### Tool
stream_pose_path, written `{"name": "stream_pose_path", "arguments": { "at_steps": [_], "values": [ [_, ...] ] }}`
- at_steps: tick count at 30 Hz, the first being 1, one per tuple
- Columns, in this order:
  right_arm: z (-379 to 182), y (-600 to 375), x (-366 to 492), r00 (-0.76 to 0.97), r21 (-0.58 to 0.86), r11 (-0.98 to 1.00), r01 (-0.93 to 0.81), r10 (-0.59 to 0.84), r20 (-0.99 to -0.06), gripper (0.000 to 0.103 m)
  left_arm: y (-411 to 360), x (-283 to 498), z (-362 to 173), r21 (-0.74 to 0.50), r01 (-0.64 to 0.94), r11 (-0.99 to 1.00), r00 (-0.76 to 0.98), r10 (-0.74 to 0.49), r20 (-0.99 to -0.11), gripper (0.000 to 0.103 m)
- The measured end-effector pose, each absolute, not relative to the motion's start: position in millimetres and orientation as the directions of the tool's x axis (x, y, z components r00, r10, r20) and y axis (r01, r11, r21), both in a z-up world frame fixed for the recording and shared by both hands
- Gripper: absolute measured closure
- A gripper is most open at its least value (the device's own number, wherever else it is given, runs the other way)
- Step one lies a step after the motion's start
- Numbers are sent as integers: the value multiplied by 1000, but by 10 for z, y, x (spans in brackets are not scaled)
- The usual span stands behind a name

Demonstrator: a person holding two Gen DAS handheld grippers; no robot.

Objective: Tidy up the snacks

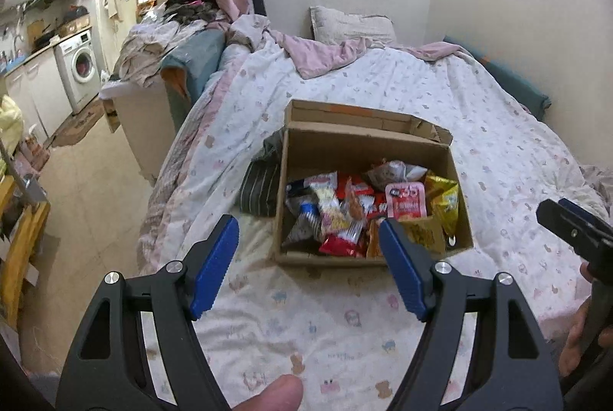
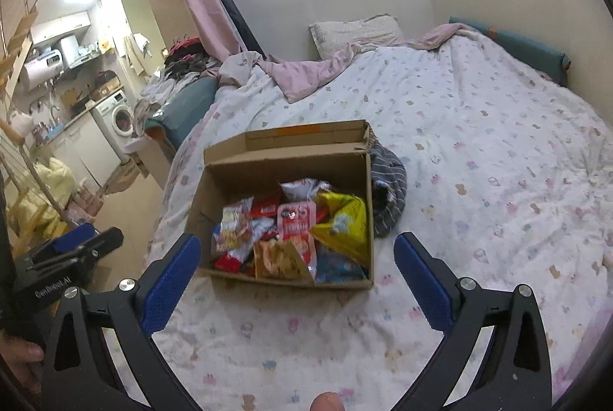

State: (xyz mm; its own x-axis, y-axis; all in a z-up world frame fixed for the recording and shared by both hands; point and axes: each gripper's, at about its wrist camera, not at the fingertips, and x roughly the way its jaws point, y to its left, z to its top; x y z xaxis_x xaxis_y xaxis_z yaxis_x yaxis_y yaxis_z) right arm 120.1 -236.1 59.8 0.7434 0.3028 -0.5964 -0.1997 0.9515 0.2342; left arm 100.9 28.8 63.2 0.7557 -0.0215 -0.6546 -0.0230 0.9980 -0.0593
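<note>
Both the left gripper point(image 1: 308, 246) and right gripper point(image 2: 297, 263), jaws spread and empty, hover short of the cardboard box point(image 1: 454, 158) on the bed point(image 2: 479, 142), snack packets point(image 2: 295, 227) heaped inside: consistent with sorting pending or finished.

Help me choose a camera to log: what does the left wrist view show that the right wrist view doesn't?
Only the left wrist view shows the left gripper from behind, open, and the right gripper at its right edge. Only the right wrist view shows the right gripper from behind, open, and a water heater in the kitchen. Both show the box of snacks on the bed, striped cloth beside it, and the washer.
</note>
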Motion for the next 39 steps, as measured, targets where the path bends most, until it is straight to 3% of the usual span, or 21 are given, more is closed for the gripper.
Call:
{"name": "stream_pose_path", "arguments": {
  "at_steps": [5,7,13,15,16,39],
  "values": [
    [397,-2302,993,757,191,962,-197,273,-594,0,289,901,515,-54,-4,999,758,-32,-652,30],
    [327,-2269,964,755,181,962,-204,272,-597,0,298,889,480,-79,-6,997,757,-47,-652,25],
    [217,-2231,991,770,168,969,-180,245,-589,0,297,922,340,-54,-56,997,757,7,-653,20],
    [189,-2253,1041,765,181,970,-163,240,-597,0,293,927,303,-45,-58,997,754,14,-657,3],
    [179,-2270,1068,765,185,971,-153,235,-600,0,292,925,288,-39,-60,997,751,19,-660,0],
    [157,-2169,1039,776,131,977,-169,214,-594,0,284,914,295,-43,-43,998,757,5,-654,0]
  ]
}}
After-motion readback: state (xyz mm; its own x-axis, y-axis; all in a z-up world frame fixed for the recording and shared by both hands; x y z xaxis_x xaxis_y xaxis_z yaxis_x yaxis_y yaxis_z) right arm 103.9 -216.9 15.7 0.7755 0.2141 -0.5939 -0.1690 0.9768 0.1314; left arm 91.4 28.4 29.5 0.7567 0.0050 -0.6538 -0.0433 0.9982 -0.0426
